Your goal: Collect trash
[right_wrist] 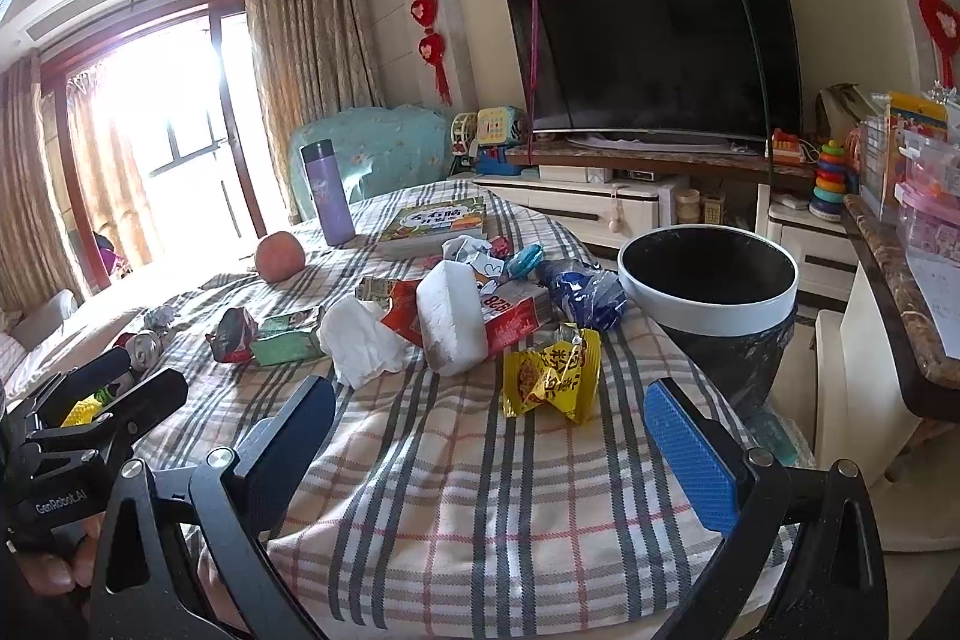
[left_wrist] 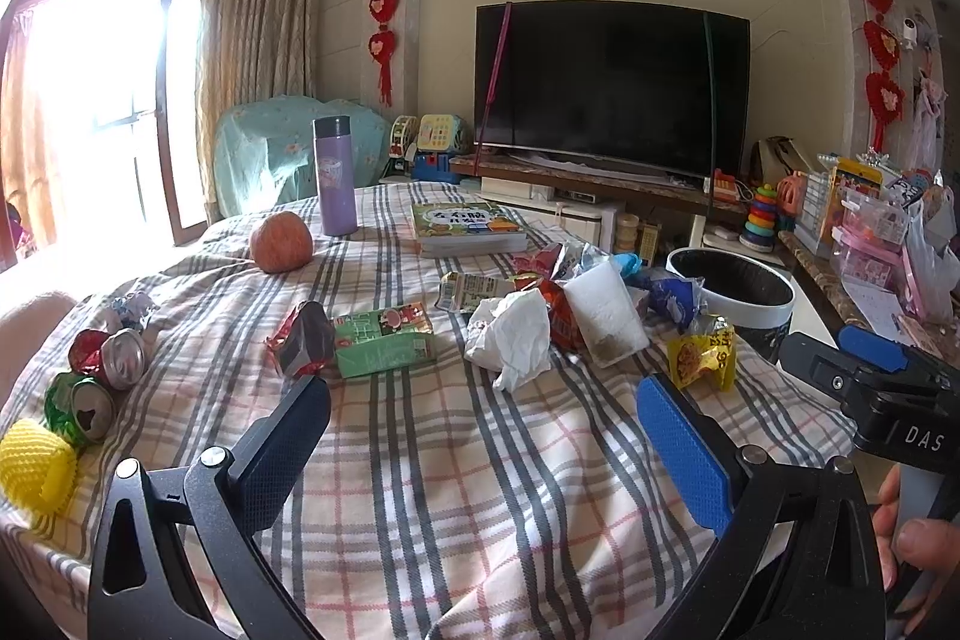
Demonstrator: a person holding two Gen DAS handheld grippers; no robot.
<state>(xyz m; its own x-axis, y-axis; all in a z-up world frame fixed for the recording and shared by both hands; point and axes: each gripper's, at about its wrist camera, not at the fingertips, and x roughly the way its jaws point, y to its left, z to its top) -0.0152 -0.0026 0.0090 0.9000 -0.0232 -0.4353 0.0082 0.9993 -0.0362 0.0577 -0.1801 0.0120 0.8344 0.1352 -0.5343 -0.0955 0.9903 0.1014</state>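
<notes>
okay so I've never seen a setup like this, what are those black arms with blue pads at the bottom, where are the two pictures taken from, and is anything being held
They are hand-held tongs, one per hand, each with a camera looking along its fingers. One picture is from the left tongs, the other from the right tongs; each also glimpses its partner at the edge. Both stand wide open, holding nothing. On the checked tablecloth lie trash: a yellow snack wrapper, crumpled tissue, a green carton and crushed cans. An apple, bottle and book sit farther back. The bin stands beside the table.

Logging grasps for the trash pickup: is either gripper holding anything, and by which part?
Nothing is held. The left gripper and right gripper are both open above the checked cloth.
</notes>
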